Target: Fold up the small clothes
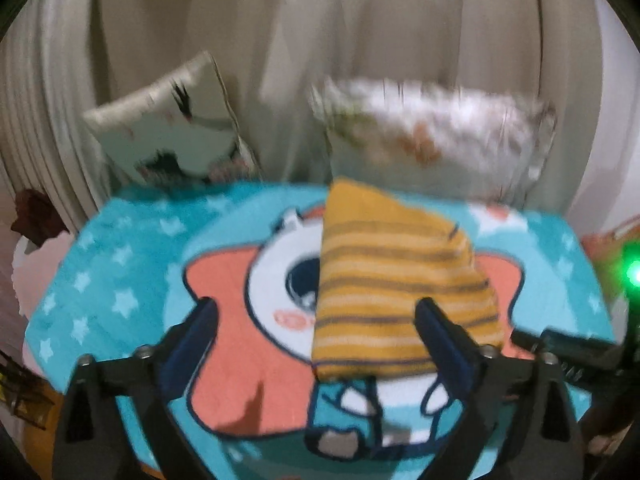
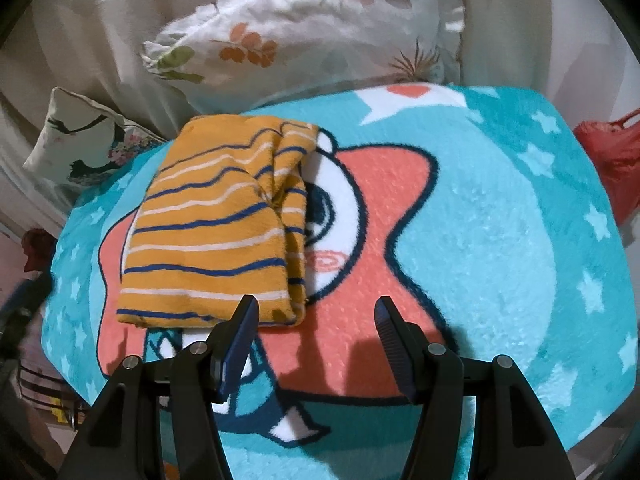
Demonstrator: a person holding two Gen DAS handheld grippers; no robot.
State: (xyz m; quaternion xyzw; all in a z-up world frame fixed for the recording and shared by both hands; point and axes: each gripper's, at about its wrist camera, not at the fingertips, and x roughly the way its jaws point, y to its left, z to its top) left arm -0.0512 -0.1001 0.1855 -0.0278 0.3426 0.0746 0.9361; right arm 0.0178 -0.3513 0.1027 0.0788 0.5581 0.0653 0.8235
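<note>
From my left wrist, the left claw (image 1: 316, 316) stands wide apart, nothing between its fingers; the folded striped garment (image 1: 396, 280) lies on the blanket (image 1: 132, 264), pillows (image 1: 172, 128) behind. From my right wrist, the right claw (image 2: 316, 316) is apart and empty, the garment (image 2: 216, 232) lying just beyond its left finger.

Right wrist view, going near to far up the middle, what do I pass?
Right gripper, open over the cartoon blanket → folded yellow striped garment lying on the blanket → floral pillow → beige curtain behind.
</note>
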